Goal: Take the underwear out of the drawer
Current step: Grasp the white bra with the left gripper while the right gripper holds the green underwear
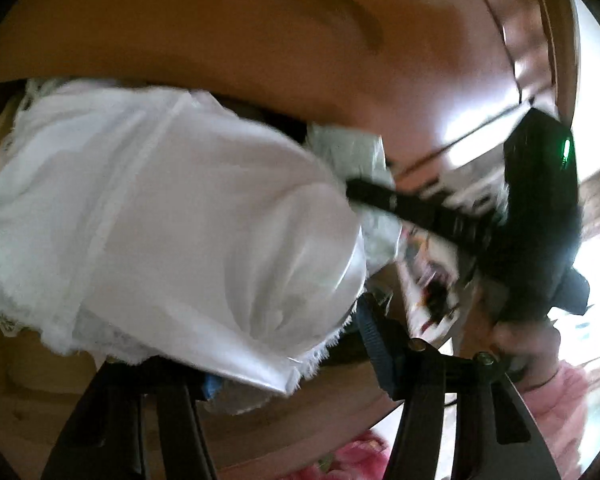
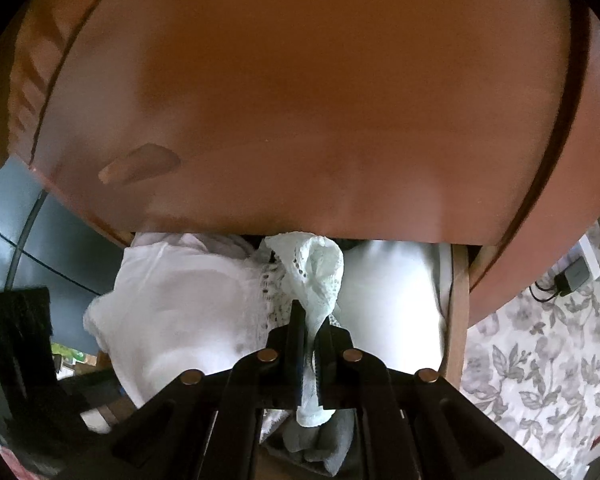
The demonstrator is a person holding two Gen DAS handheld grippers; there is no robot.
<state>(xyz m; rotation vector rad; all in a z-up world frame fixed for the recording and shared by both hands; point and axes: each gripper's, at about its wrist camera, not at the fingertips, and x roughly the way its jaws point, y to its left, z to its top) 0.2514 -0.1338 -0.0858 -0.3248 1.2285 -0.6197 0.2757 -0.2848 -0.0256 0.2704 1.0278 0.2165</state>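
Note:
In the right wrist view my right gripper is shut on a pale eyelet-lace piece of underwear. The piece stretches up from the jaws towards the gap under the brown wooden front. White folded garments fill the open drawer on both sides of it. In the left wrist view a white satin garment with lace trim lies over my left gripper and hides its left finger. The blue-padded right finger stands far off to the side, so the gripper is open. The right gripper shows there too, pinching pale cloth.
Brown wooden furniture hangs close over the drawer. A floral patterned surface with a dark adapter and cable lies to the right. Grey cloth sits under the right gripper. A hand and pink sleeve hold the right tool.

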